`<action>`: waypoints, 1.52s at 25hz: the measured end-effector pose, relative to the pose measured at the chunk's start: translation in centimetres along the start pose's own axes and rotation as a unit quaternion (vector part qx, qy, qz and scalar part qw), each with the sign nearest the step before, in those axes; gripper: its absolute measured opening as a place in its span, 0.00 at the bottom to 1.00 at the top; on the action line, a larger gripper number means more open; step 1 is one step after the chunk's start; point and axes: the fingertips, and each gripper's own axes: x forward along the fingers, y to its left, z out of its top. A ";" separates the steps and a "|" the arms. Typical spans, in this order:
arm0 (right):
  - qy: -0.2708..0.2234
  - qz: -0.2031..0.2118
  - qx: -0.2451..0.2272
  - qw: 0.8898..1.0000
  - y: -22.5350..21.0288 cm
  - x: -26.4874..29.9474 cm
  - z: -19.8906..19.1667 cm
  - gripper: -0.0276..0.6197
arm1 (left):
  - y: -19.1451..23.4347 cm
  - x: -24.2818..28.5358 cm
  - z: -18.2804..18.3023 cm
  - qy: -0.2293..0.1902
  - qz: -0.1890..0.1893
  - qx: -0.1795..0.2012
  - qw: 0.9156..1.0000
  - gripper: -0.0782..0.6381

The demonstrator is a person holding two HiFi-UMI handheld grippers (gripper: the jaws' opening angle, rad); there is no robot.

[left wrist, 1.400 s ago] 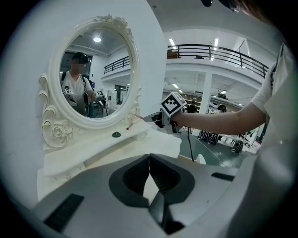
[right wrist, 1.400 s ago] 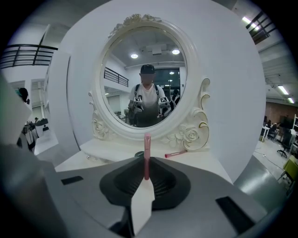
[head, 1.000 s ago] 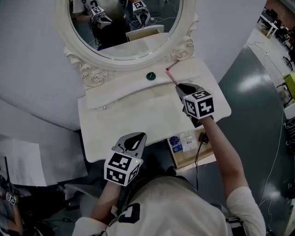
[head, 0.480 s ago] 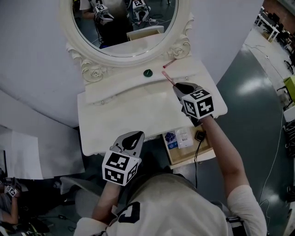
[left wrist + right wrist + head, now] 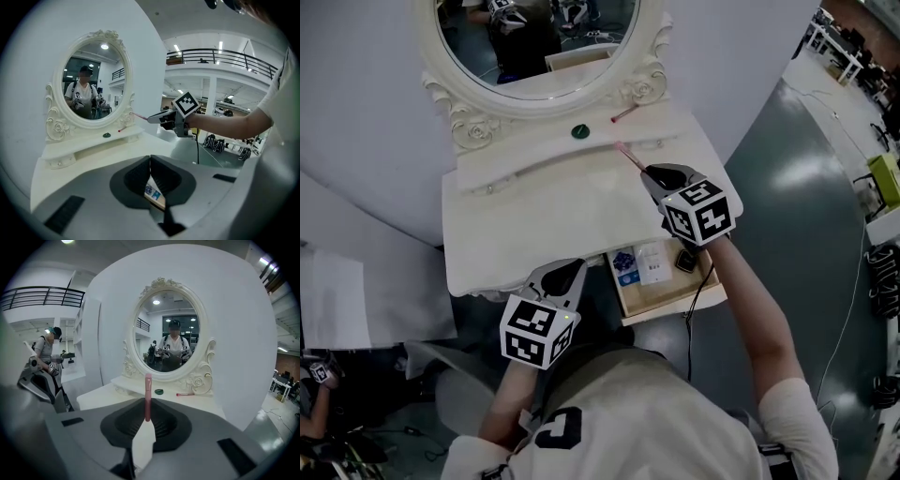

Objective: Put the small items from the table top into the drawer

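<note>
My right gripper (image 5: 653,174) is shut on a thin pink stick (image 5: 628,157) and holds it above the right side of the white vanity top (image 5: 525,225). In the right gripper view the stick (image 5: 148,394) points up out of the jaws toward the mirror. A small green item (image 5: 578,131) and a second pink stick (image 5: 623,114) lie on the raised shelf under the mirror. The drawer (image 5: 670,295) stands open at the front right, with a blue packet (image 5: 623,265) and a white packet (image 5: 652,262) inside. My left gripper (image 5: 562,278) hovers shut and holding nothing at the table's front edge.
An oval mirror (image 5: 534,47) in a carved white frame backs the table. A black cable (image 5: 698,300) hangs from my right gripper across the drawer. A dark small thing (image 5: 684,260) lies in the drawer's right part. Grey floor lies to the right.
The head view has shifted. My right gripper, with the pink stick in it, has drawn a little away from the shelf toward the table's front. The left gripper stays at the front edge.
</note>
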 end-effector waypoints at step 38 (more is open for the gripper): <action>0.052 -0.020 0.054 0.997 10.6 -2.4 -7.3 0.13 | 6.4 -2.5 -6.4 0.015 -0.088 -0.037 0.995 0.19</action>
